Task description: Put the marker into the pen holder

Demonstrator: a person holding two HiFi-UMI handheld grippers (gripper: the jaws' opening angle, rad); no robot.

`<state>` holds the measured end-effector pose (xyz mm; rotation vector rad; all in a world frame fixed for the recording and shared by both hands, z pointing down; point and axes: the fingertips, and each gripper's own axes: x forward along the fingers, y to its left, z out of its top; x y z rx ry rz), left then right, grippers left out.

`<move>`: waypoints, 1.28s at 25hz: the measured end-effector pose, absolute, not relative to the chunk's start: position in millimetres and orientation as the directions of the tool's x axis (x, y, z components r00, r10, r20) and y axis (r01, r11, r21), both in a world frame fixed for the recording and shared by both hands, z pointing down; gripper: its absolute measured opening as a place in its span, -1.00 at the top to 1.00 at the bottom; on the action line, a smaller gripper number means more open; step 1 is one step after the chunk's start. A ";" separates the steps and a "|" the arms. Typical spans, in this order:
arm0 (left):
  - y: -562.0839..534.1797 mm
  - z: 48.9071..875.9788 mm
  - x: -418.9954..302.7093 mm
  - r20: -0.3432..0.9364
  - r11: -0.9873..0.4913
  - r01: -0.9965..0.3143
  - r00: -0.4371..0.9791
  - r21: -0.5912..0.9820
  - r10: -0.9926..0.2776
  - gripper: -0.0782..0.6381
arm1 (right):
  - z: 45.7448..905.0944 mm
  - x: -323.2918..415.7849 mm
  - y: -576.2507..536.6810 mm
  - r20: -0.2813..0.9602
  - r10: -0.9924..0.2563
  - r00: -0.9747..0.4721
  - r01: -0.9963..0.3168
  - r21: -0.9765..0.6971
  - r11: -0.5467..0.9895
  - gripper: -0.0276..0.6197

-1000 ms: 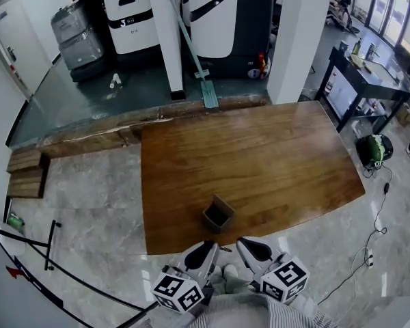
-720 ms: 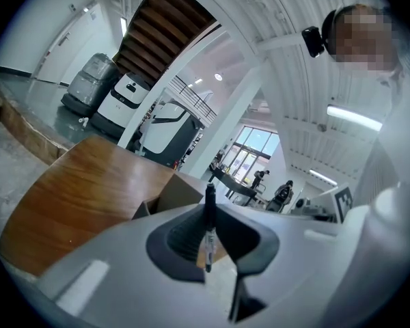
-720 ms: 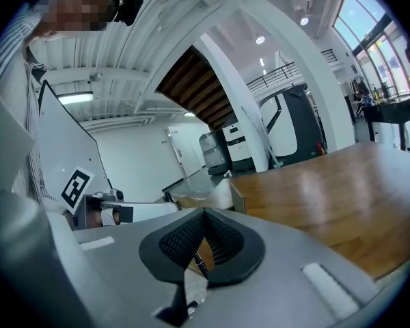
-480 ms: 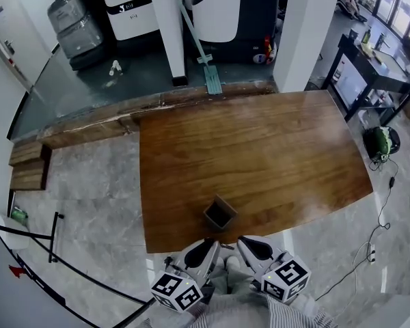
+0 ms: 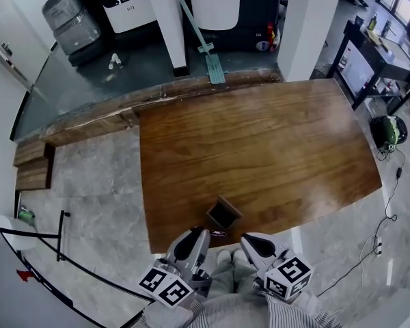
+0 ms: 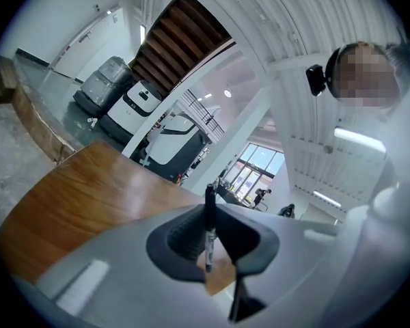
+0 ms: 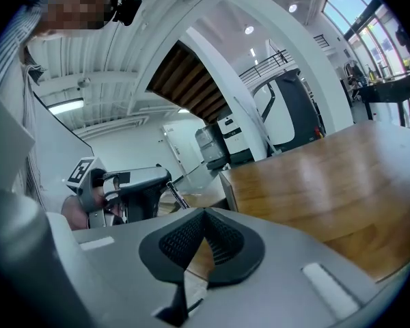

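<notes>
Left hand-held gripper: jaws clamped on the marker, which stands upright between them, its top end above the jaw tips.
Marker print: too small to read.
Right hand-held gripper: jaws pressed together, nothing between them.
Pen holder: dark, square, open-topped, near the desk's front edge, just beyond the left jaw tips; inside too dark to make out.

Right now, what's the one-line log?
left tool: shut on thin black marker | right tool: shut, empty | dark square pen holder: on brown wooden table
</notes>
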<state>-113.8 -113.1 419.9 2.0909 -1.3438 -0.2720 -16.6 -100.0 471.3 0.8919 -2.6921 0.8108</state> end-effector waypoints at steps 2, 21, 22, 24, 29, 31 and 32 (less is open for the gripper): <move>-119.5 417.6 -119.2 0.142 -0.278 -0.750 0.442 0.600 -0.886 0.66 | 473.7 -16.6 -102.1 0.344 -0.492 -0.799 -0.601 -0.445 0.664 0.91; -152.1 466.9 -107.5 0.244 -0.292 -0.822 0.451 0.489 -0.859 0.66 | 501.6 -5.0 -104.4 0.416 -0.493 -0.764 -0.645 -0.470 0.603 0.91; -151.4 469.6 -105.1 0.252 -0.293 -0.823 0.453 0.487 -0.855 0.66 | 503.7 -4.5 -102.6 0.422 -0.490 -0.763 -0.646 -0.472 0.600 0.91; -151.6 474.0 -102.3 0.262 -0.292 -0.827 0.454 0.481 -0.852 0.66 | 507.4 -3.5 -100.0 0.430 -0.486 -0.761 -0.648 -0.477 0.594 0.91; -155.2 487.6 -102.4 0.295 -0.276 -0.831 0.451 0.482 -0.843 0.66 | 511.8 -2.0 -97.2 0.437 -0.483 -0.759 -0.651 -0.484 0.585 0.91; -155.7 491.8 -101.3 0.301 -0.276 -0.833 0.451 0.480 -0.840 0.66 | 513.2 -1.1 -96.4 0.440 -0.482 -0.758 -0.652 -0.486 0.582 0.91; -156.1 493.4 -101.0 0.302 -0.276 -0.833 0.452 0.479 -0.839 0.66 | 513.9 -1.2 -96.1 0.441 -0.481 -0.758 -0.652 -0.486 0.581 0.91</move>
